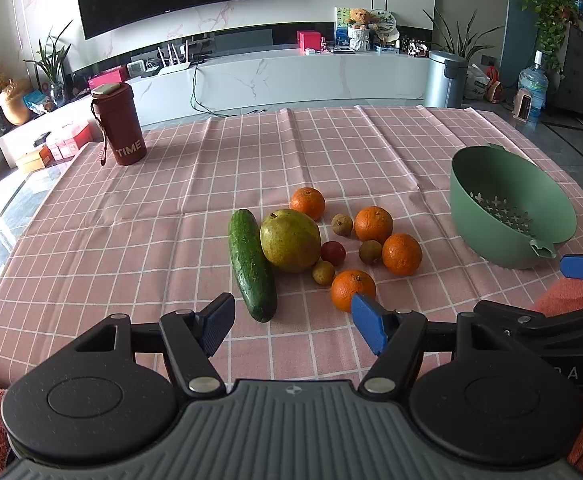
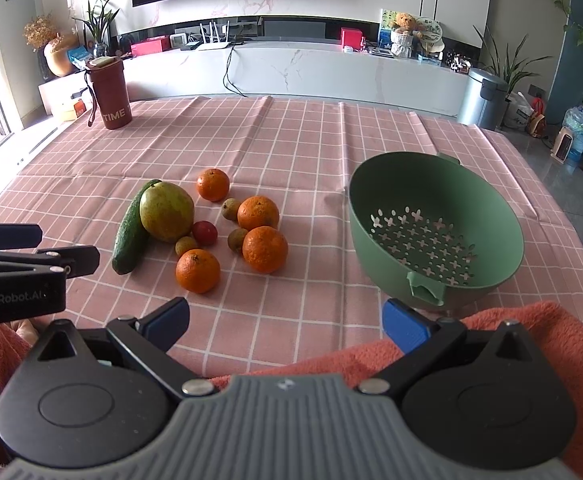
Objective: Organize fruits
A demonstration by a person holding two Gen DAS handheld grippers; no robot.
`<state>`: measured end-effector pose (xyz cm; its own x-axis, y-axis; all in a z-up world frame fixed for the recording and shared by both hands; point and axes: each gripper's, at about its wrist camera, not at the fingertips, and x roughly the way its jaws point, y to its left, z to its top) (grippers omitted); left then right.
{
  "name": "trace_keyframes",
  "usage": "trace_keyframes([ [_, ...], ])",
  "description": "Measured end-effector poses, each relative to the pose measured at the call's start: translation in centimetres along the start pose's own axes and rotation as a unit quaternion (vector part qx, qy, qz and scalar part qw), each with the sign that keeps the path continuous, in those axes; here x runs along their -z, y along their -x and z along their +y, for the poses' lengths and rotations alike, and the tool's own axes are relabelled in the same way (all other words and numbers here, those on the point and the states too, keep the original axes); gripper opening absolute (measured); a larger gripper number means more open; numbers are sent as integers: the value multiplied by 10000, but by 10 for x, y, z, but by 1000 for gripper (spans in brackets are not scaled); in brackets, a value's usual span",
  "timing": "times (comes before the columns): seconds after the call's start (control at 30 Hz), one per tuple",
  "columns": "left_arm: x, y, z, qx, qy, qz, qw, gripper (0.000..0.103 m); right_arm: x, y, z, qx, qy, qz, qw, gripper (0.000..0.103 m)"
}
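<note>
— What are the grippers doing?

— The left gripper (image 1: 291, 322) is hovering released over the table's near edge, just short of the cucumber (image 1: 251, 266) and the nearest orange (image 1: 352, 289). The right gripper (image 2: 287, 324) is hanging spread wide too, gripping nothing.

— And the fruit?

— It is sitting clustered mid-tablecloth (image 1: 131, 240) around the big pear (image 1: 290, 240). The green colander (image 2: 435, 232) is tilting towards the right edge, nothing inside.

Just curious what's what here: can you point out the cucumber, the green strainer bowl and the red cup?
cucumber (image 1: 251, 264): left wrist view, middle of its skin.
green strainer bowl (image 2: 431, 240): right wrist view, perforated inner floor.
red cup (image 1: 121, 128): left wrist view, side wall above the lettering.
</note>
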<state>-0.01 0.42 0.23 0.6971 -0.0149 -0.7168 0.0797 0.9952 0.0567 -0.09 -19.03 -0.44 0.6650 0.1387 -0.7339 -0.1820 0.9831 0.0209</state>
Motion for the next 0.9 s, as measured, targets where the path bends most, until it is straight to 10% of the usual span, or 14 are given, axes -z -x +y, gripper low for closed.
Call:
trace_keyframes([
  [0.9, 0, 2, 1, 4, 53, -4, 10000, 79, 0, 1, 1, 56, 11, 65, 10000, 99],
])
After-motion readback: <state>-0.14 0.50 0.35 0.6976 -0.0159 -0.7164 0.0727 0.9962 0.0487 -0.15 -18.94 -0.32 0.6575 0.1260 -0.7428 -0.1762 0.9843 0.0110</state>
